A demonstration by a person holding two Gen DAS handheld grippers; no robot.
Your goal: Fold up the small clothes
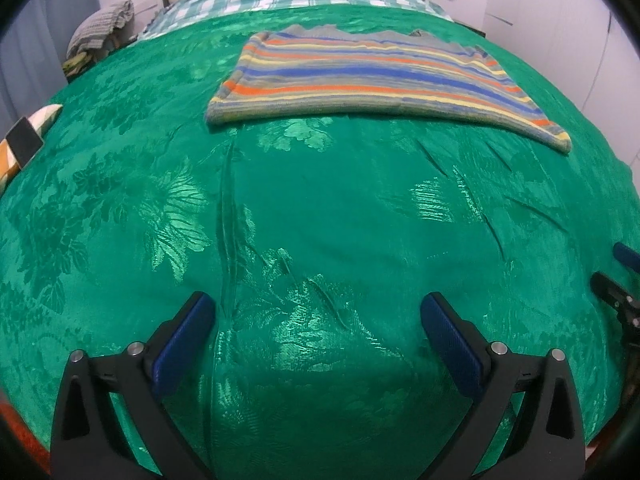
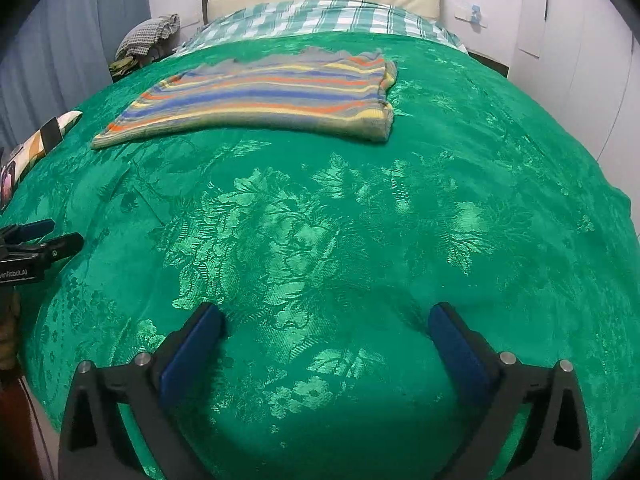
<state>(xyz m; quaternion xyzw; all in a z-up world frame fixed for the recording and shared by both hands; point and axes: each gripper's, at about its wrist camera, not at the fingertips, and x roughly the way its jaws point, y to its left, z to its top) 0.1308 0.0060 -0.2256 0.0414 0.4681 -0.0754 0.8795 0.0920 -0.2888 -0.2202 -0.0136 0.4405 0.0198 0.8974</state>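
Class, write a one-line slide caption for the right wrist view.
Open right gripper hovers over a green bedspread, a folded striped garment lying ahead.

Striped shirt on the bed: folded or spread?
Folded. The striped shirt lies as a compact rectangle with a thick doubled edge at its right end, no sleeves spread, on the green bedspread.

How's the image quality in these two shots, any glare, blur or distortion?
Left wrist view: strong fisheye bulge, dark vignette corners, shiny glare patches on the green bedspread; the striped garment looks slightly soft. Right wrist view: same bulge, bright sheen on the bedspread's floral weave, and shadow between the open right gripper fingers.
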